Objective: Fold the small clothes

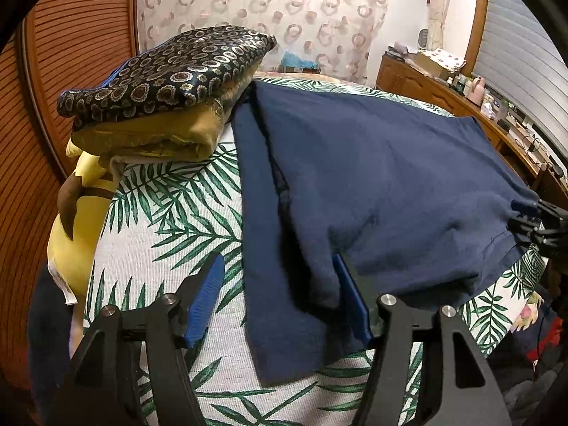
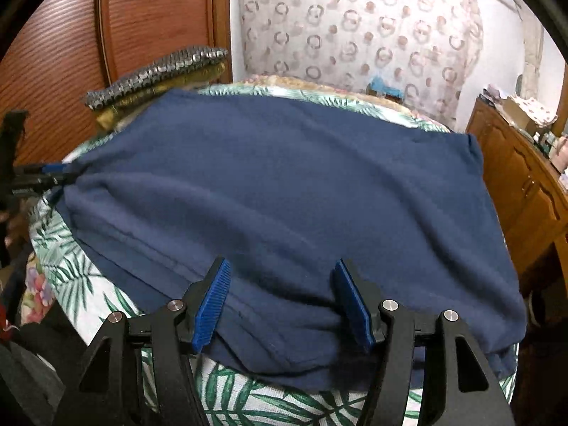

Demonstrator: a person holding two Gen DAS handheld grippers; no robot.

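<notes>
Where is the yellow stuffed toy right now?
In the left wrist view, the yellow stuffed toy sits at the bed's left edge, below the stack of folded clothes.

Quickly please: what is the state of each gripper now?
Left gripper: open, holding nothing, over the navy garment.
Right gripper: open, holding nothing, over the same garment.

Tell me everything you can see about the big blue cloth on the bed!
The navy garment looks like soft, plain knit cotton, with stitched hems along its near edge. It lies spread, a little wrinkled, over the palm-leaf bedcover, one side already folded over. Its far-left corner touches the stack of folded clothes. The open left gripper and open right gripper both straddle its near edge.
</notes>
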